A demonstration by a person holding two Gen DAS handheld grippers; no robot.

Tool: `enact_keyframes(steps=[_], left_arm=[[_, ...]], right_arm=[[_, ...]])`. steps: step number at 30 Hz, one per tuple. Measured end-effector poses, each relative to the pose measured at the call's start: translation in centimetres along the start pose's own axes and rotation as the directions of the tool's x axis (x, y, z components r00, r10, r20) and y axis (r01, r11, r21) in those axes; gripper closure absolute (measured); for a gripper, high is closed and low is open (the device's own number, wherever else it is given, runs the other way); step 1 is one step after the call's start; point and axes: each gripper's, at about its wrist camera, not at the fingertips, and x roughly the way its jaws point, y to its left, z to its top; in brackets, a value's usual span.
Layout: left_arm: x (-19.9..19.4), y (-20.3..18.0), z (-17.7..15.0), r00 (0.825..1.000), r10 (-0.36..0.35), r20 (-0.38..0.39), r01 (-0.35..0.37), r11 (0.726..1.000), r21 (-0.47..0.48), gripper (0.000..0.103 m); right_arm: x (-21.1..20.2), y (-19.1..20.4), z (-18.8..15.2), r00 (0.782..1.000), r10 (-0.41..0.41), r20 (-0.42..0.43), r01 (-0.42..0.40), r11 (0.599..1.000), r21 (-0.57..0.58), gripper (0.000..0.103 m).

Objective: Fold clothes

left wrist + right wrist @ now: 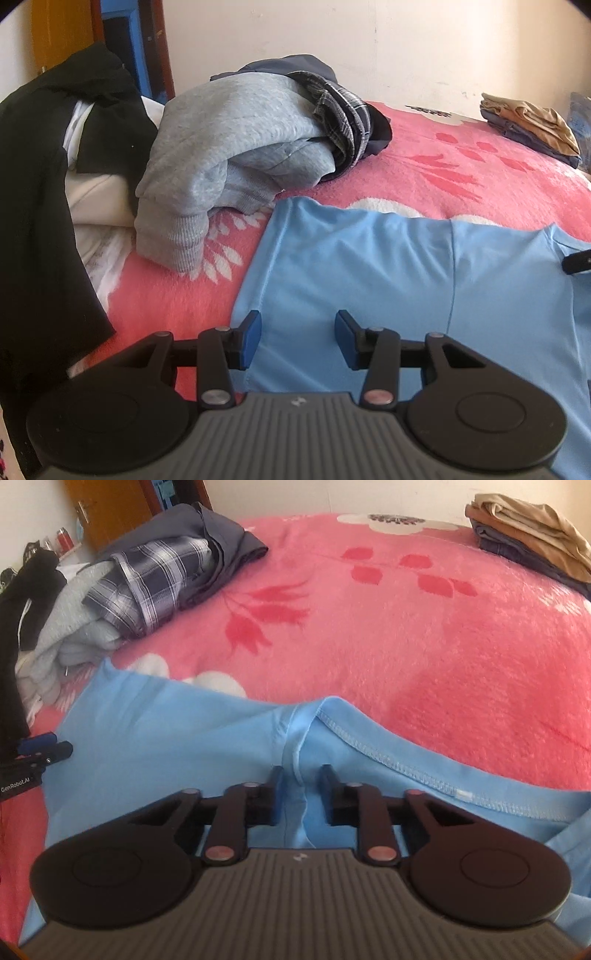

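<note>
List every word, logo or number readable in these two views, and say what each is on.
"GenRobot.AI": white lettering on the body of the left gripper, seen at the left edge of the right wrist view.
A small white emblem on each gripper housing: a mark, not readable text.
A white tag on the blue shirt hem: no legible print.

Counts: 1 light-blue T-shirt (369, 273) spread near. 1 unfolded heap far left w/ 4 garments seen: 1 grey sweatshirt (229, 147), 1 plaid shirt (147, 579), 1 dark-grey item (221, 539), 1 black garment (33, 206). 1 folded stack (532, 528) far right, approx. 2 pcs. 1 pink blanket (406, 646). 2 grippers.
</note>
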Motion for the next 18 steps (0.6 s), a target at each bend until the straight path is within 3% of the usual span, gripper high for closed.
enact_keyframes(steps=[5,14,18], left_arm=[[0.2,0.0,0.1,1.000,0.003,0.003,-0.003,1.000,0.002,0.057],[0.3,0.1,0.1,1.000,-0.002,0.006,0.002,1.000,0.002,0.057],[0.4,0.2,0.1,1.000,-0.007,0.008,0.007,1.000,0.008,0.057]], right_arm=[[-0.8,0.0,0.0,0.997,-0.018,0.078,0.019,1.000,-0.002,0.103],[-0.1,-0.4,0.3,0.979,-0.167,0.121,0.160,0.985,0.070,0.101],[0.1,0.2,1.3,0.991,-0.069,0.118,0.057,0.993,0.104,0.101]])
